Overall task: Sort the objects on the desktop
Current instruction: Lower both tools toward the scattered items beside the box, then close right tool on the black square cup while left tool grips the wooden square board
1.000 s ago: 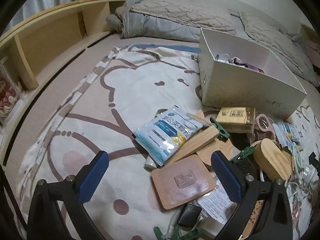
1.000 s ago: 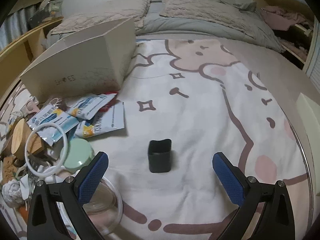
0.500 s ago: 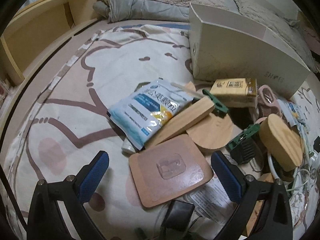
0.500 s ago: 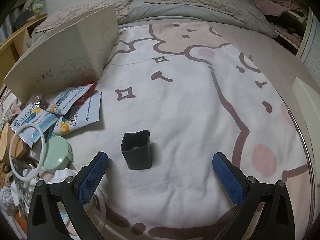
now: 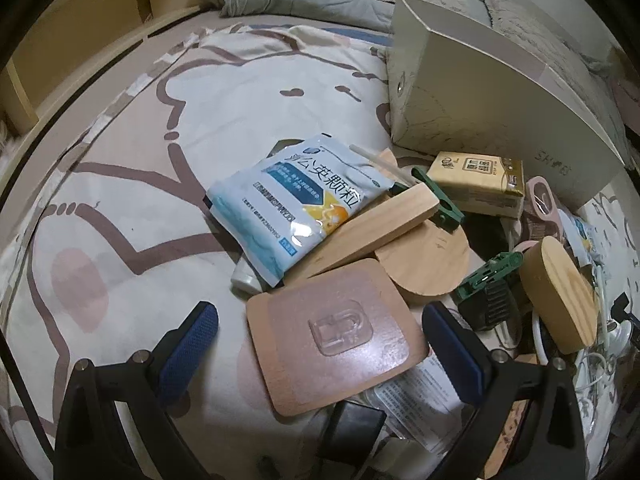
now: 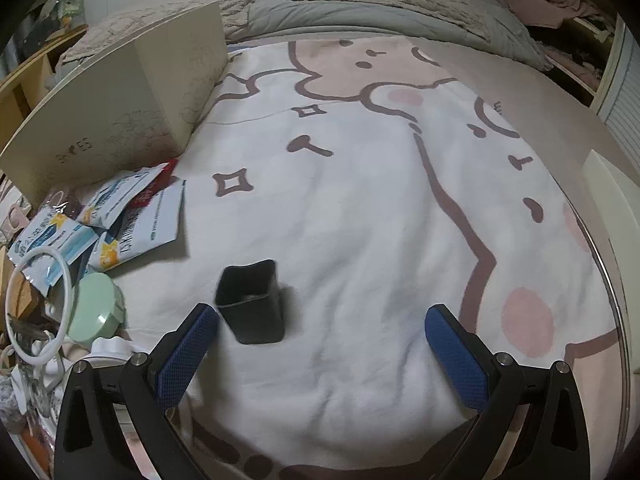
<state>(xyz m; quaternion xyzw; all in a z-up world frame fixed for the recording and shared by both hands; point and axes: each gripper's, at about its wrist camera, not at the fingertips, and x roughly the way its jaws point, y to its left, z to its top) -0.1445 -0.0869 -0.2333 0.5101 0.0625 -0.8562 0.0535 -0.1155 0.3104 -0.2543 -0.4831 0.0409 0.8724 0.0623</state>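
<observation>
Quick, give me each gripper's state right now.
Left gripper: open, holding nothing, over the square wooden board.
Right gripper: open, holding nothing, near the black cup.

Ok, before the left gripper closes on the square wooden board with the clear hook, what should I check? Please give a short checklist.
1. Left gripper open: ok.
2. Square wooden board with clear plastic hook between the fingers: ok.
3. Board free of things on top: ok; the blue-white medicine sachet lies beyond it.
4. Board lying flat: not ok, it rests on clutter, tilted.
5. Beige cardboard box opening clear: cannot tell.
6. Right gripper open, holding nothing: ok; the black square cup stands beside its left finger.
</observation>
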